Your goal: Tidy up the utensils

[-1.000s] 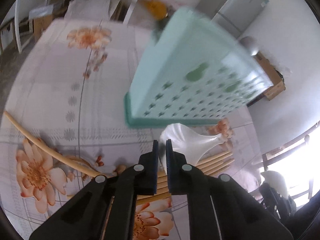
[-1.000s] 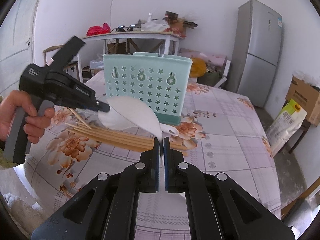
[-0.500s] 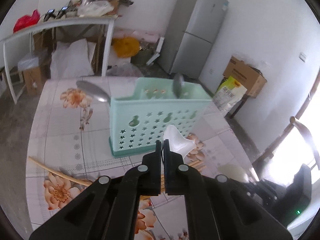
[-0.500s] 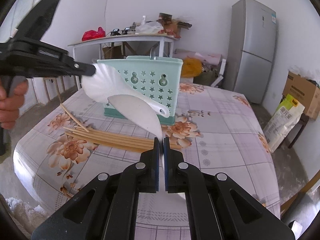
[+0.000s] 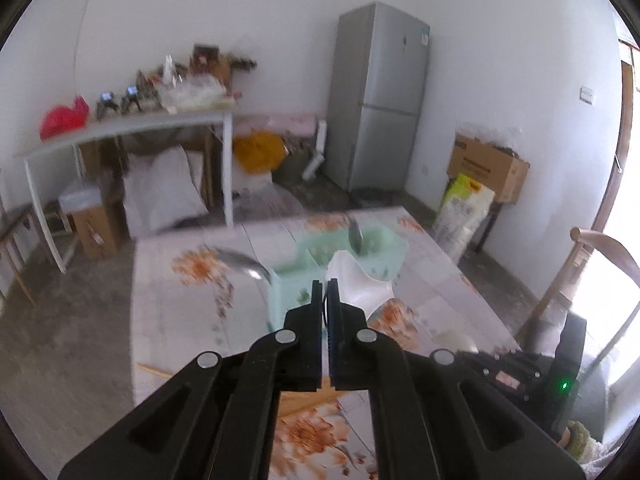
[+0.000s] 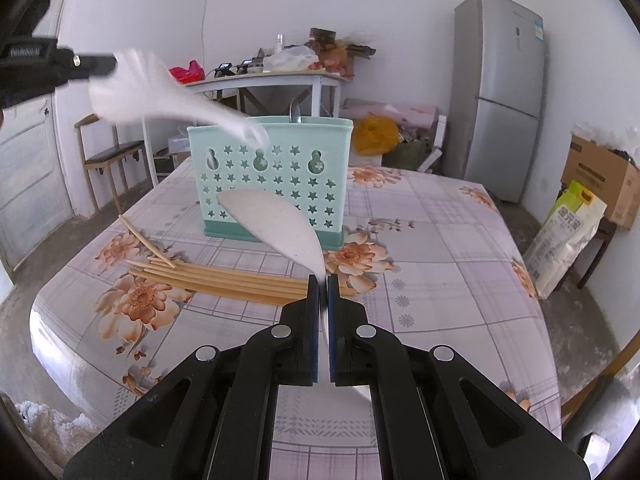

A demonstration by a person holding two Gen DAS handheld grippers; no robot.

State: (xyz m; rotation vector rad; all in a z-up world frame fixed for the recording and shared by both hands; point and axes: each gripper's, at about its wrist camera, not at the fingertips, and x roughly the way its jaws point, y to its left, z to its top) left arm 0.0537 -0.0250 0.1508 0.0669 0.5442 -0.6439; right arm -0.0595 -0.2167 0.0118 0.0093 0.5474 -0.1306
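My left gripper [image 5: 326, 284] is shut on the bowl end of a white plastic spoon [image 5: 362, 286], held high above the teal star-holed utensil caddy [image 5: 384, 240]. In the right wrist view that gripper [image 6: 114, 65] is at the top left, and its blurred spoon [image 6: 160, 98] slants down with the handle tip at the caddy's [image 6: 272, 184] top rim. My right gripper [image 6: 323, 280] is shut on a second white spoon [image 6: 276, 220], held above the table in front of the caddy. A metal spoon [image 5: 355, 236] stands in the caddy.
Several bamboo chopsticks [image 6: 224, 280] lie on the floral tablecloth [image 6: 432, 264] left of my right gripper, one loose stick [image 6: 144, 240] beside them. Another metal spoon [image 5: 240, 262] sticks out at the caddy's left. A fridge [image 6: 500, 92], cluttered side table and chair stand beyond.
My left gripper rose from table height to well above the caddy, carrying its white spoon up and levelling out. My right gripper and its spoon stayed still.
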